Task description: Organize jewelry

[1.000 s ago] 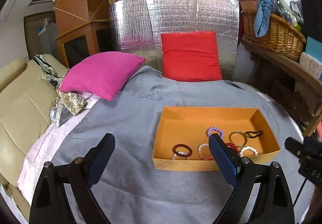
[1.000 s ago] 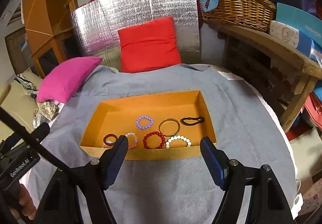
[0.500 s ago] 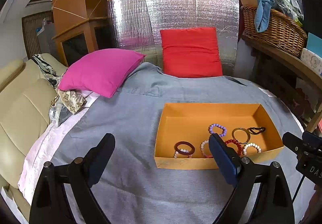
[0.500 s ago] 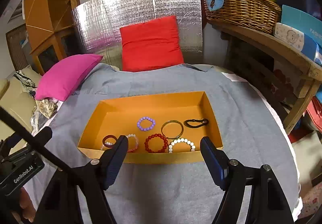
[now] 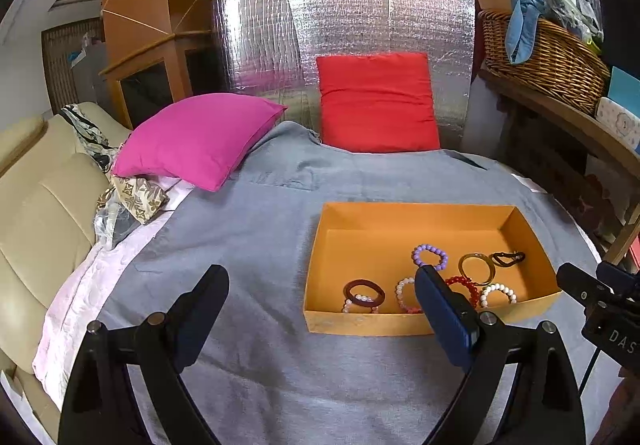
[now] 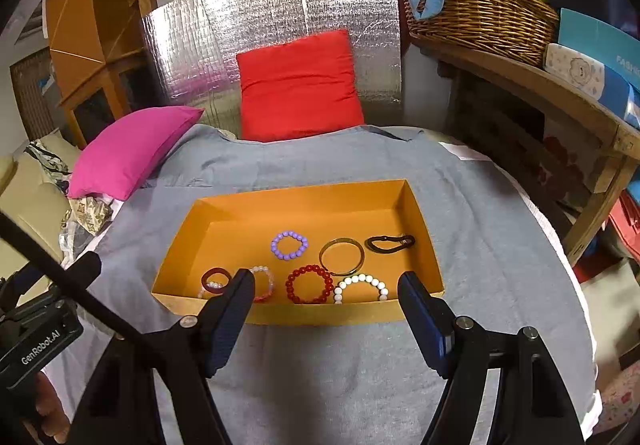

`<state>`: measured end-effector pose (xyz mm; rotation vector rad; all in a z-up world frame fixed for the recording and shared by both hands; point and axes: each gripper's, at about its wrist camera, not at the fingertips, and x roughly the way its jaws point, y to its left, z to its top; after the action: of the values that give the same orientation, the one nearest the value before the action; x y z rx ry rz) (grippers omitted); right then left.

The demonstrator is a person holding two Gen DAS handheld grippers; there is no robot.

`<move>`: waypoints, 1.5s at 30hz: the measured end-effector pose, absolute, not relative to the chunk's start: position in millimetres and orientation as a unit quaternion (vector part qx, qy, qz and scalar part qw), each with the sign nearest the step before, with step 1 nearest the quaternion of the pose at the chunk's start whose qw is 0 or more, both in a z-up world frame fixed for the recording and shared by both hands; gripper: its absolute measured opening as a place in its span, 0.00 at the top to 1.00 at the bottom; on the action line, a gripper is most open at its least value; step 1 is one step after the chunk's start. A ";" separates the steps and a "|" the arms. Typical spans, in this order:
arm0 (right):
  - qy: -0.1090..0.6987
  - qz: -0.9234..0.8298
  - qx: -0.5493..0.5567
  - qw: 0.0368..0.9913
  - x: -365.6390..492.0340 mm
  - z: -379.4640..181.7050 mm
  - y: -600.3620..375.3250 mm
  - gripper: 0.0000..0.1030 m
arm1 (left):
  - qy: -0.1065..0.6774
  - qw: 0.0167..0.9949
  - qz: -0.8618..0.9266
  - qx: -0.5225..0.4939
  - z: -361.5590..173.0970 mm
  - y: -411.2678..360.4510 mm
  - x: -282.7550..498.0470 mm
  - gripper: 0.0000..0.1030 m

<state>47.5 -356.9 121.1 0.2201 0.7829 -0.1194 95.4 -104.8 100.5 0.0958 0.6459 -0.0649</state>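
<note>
Seven pieces of jewelry lie in the orange box (image 6: 424,229), and none has shifted within it since a second ago. What differs is only the framing: in both wrist views the box now sits a little lower and its near wall a little closer to the fingertips than before, while the pillows and the foil panel behind keep their places.

The box is a shallow, open, orange cardboard tray resting on the grey cloth (image 6: 360,161) that covers the bed. Its pieces are gathered in the near right half. Toward the back lie a purple bead bracelet (image 6: 289,245), a thin gold bangle (image 6: 341,255) and a black hair tie (image 6: 390,244), in a row from left to right. Along the near wall lie a dark maroon band (image 6: 216,279) overlapping a string of pale beads, a pink-and-white bead bracelet (image 6: 267,282), a red bead bracelet (image 6: 309,284) and a white bead bracelet (image 6: 361,287). The gold bangle touches the red and white bracelets at its near edge.

The right gripper (image 6: 326,307) hangs over the near wall of the box with its fingers spread wide and nothing between them. The left gripper (image 5: 320,309) hangs to the left of the box, over the cloth, fingers likewise wide apart and empty; its right finger covers part of the pink and red bracelets in the left wrist view. A pink pillow (image 5: 192,137) and a red pillow (image 5: 376,101) lie beyond.
</note>
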 end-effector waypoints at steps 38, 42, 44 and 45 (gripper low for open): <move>0.384 -0.060 0.109 0.915 56.8 109.7 -362.2 0.25 | 0.316 0.946 -0.043 0.065 98.2 -114.3 96.5 0.09; 0.385 -0.061 0.111 0.914 58.4 106.0 -364.4 0.25 | 0.317 0.945 -0.045 0.070 96.6 -116.3 97.1 0.09; 0.386 -0.061 0.112 0.914 59.3 104.6 -365.4 0.25 | 0.318 0.944 -0.046 0.075 95.5 -118.2 97.2 0.09; 0.386 -0.061 0.113 0.914 59.7 103.9 -365.8 0.25 | 0.319 0.944 -0.047 0.076 95.3 -119.2 97.3 0.09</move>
<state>59.7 -365.8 103.9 0.2317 0.7944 -0.1256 97.3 -119.2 95.3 0.1540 0.6494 -0.0962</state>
